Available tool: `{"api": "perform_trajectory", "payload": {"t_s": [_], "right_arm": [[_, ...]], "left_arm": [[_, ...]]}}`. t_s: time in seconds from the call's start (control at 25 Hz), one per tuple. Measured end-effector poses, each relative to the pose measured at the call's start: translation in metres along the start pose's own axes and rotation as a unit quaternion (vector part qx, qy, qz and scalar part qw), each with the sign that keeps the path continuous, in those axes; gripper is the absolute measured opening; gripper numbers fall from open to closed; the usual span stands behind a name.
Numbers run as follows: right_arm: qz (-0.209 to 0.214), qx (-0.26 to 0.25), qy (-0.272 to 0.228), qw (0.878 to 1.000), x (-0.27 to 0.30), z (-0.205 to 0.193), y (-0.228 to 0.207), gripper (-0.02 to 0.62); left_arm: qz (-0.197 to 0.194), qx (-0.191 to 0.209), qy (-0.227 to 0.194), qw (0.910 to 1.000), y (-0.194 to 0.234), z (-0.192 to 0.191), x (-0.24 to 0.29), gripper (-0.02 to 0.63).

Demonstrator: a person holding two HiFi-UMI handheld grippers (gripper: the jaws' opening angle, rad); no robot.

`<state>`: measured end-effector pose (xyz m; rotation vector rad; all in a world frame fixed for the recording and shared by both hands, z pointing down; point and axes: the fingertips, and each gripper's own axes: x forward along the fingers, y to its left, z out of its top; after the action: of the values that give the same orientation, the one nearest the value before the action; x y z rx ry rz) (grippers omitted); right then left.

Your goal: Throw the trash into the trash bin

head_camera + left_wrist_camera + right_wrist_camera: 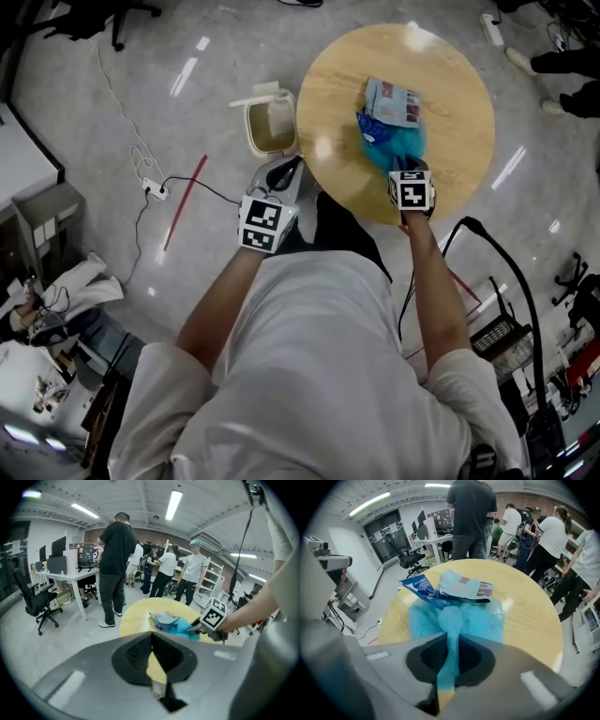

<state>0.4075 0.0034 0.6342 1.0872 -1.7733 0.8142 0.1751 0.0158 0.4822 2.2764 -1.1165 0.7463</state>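
Observation:
On the round wooden table lies a crumpled blue plastic bag with a light blue printed packet just behind it. My right gripper is down at the bag's near edge, shut on a pinched strip of blue plastic. The packet and a dark blue wrapper rest on the bag's far side. A cream trash bin with its lid open stands on the floor left of the table. My left gripper hovers beside the bin, shut and empty.
Several people stand beyond the table, near a white desk and office chairs. A power strip with cables and a red strip lie on the floor at left. A black cable arcs at right.

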Motion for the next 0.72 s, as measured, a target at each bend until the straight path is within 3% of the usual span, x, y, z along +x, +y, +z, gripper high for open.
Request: {"api": "perform_trajectory", "payload": {"t_s": [0.72], "right_arm": [[-0.032, -0.022, -0.075, 0.996, -0.087, 0.024, 0.001, 0.014]], "left_arm": [[-0.013, 0.030, -0.029, 0.9990, -0.014, 0.023, -0.016, 0.005]]}}
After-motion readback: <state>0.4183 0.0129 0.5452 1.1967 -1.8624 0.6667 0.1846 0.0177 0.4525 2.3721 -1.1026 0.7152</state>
